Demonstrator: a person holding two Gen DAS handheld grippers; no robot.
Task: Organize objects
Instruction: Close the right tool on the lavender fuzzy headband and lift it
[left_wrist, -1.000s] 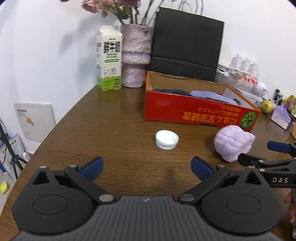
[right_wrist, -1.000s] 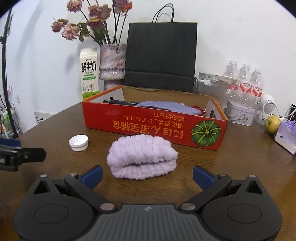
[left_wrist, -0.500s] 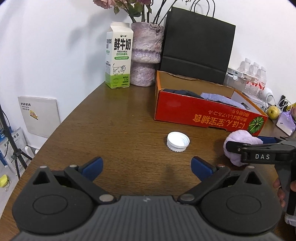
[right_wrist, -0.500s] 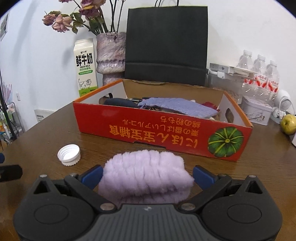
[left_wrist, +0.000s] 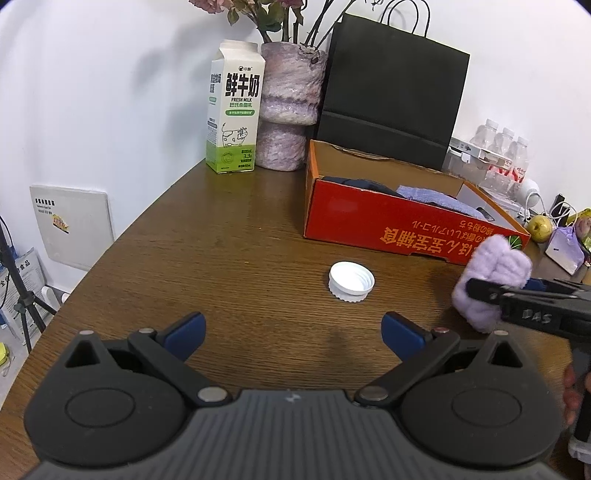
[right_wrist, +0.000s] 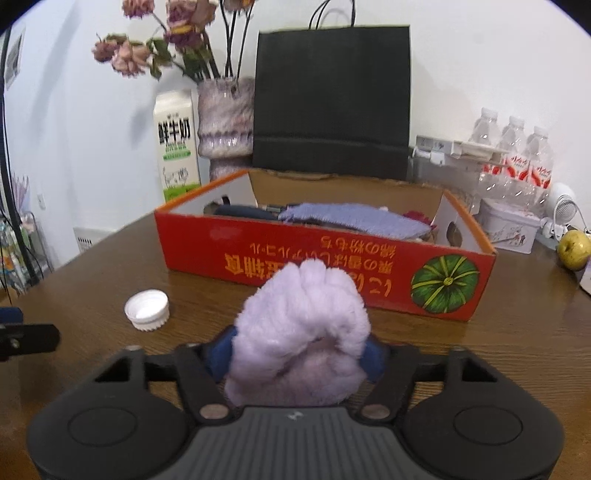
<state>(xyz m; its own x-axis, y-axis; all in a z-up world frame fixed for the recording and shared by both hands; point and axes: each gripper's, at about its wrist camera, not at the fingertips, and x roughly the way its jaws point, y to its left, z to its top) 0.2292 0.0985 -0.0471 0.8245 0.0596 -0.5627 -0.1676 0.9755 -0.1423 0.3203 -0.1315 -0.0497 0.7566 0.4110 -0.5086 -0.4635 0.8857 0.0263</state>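
My right gripper (right_wrist: 297, 356) is shut on a fluffy lilac cloth (right_wrist: 299, 332), squeezed between its blue pads and held just above the brown table in front of the red cardboard box (right_wrist: 325, 266). The cloth (left_wrist: 491, 280) and right gripper (left_wrist: 517, 291) also show at the right of the left wrist view. My left gripper (left_wrist: 291, 332) is open and empty, low over the table. A white bottle cap (left_wrist: 351, 282) lies open side up ahead of it; it also shows in the right wrist view (right_wrist: 147, 309).
The box (left_wrist: 399, 225) holds a dark item and a blue-grey cloth (right_wrist: 351, 219). Behind stand a milk carton (left_wrist: 234, 107), a vase (left_wrist: 286, 110) and a black paper bag (left_wrist: 391, 110). Water bottles (right_wrist: 513, 155), a tin and a green fruit (right_wrist: 574, 249) are at right.
My right gripper moved forward over the lilac cloth and shut on it, bunching it up and lifting it. My left gripper stayed open, shifting slightly.
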